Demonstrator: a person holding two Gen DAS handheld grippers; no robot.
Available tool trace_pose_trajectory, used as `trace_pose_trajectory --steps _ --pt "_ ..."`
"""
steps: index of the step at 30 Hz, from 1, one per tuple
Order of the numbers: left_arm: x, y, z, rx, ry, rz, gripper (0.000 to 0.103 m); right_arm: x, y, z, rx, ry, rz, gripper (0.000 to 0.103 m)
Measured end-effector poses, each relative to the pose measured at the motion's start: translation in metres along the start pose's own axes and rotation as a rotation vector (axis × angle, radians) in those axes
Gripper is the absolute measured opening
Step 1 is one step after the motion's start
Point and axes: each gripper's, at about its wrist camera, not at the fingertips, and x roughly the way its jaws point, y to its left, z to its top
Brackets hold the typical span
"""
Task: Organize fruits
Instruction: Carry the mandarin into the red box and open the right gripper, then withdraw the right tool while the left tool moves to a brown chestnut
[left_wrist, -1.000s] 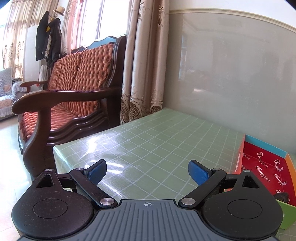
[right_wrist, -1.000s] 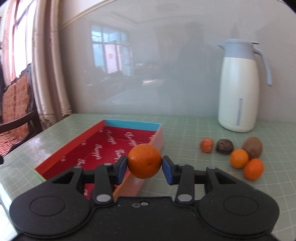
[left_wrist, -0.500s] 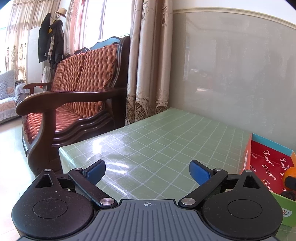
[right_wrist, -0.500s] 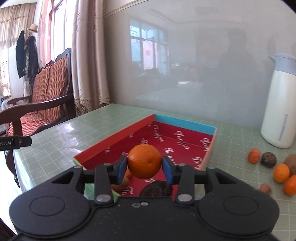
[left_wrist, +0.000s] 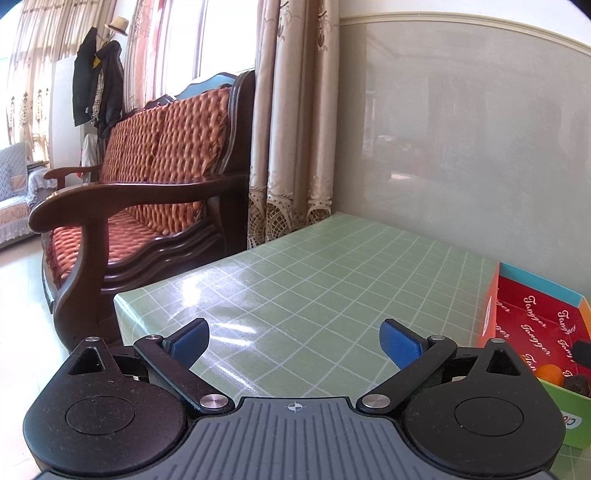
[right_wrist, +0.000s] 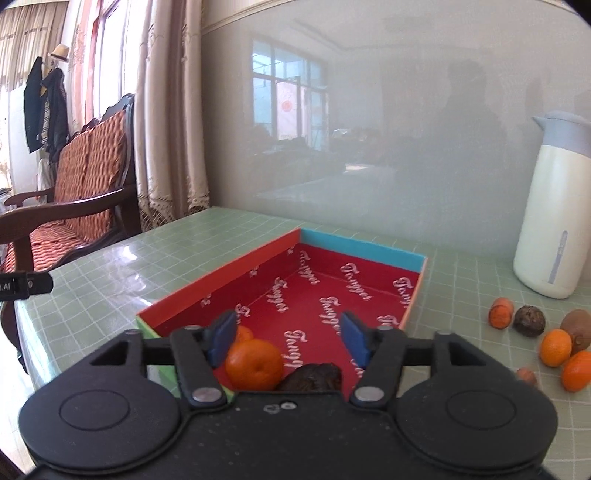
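Orange mandarin (right_wrist: 254, 364) lies loose beside the left-hand fingers (right_wrist: 221, 336)

I read "Tangger" in white script, printed many times on red inner floor of box (right_wrist: 332, 291) | same word I see in left wrist view on box (left_wrist: 535, 317) | on black left gripper (right_wrist: 22, 285) letters ".AI"
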Motion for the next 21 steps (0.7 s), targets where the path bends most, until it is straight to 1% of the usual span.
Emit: trace_pose_trajectory --steps 2,4,5,6,8,11,16,21 --pt "-0.001 -0.002 0.0 0.002 0.001 -0.002 0.098 -0.003 -0.003 0.002 0.001 -0.012 -0.017 0.069" --pt "-0.002 -0.004 0.0 0.005 0.0 -0.005 0.098 -0.006 -0.008 0.002 0.003 -0.021 -0.038 0.073" --pt "-0.003 -0.005 0.0 0.007 -0.001 -0.007 0.098 -0.007 -0.01 0.003 0.006 -0.025 -0.052 0.08" --pt "-0.003 -0.007 0.0 0.009 -0.002 -0.009 0.098 -0.008 -0.013 0.003 0.009 -0.03 -0.07 0.083" --pt "-0.005 -0.012 -0.001 0.015 -0.004 -0.017 0.098 -0.012 -0.019 0.003 0.016 -0.037 -0.1 0.083" --pt "-0.008 -0.02 -0.001 0.029 -0.009 -0.032 0.098 -0.016 -0.03 0.002 0.038 -0.035 -0.161 0.09" --pt "-0.015 -0.041 -0.003 0.062 -0.018 -0.072 0.099 -0.026 -0.057 -0.001 0.098 -0.017 -0.261 0.091" --pt "-0.025 -0.07 -0.006 0.095 -0.021 -0.136 0.099 -0.042 -0.085 -0.006 0.161 -0.017 -0.336 0.091"
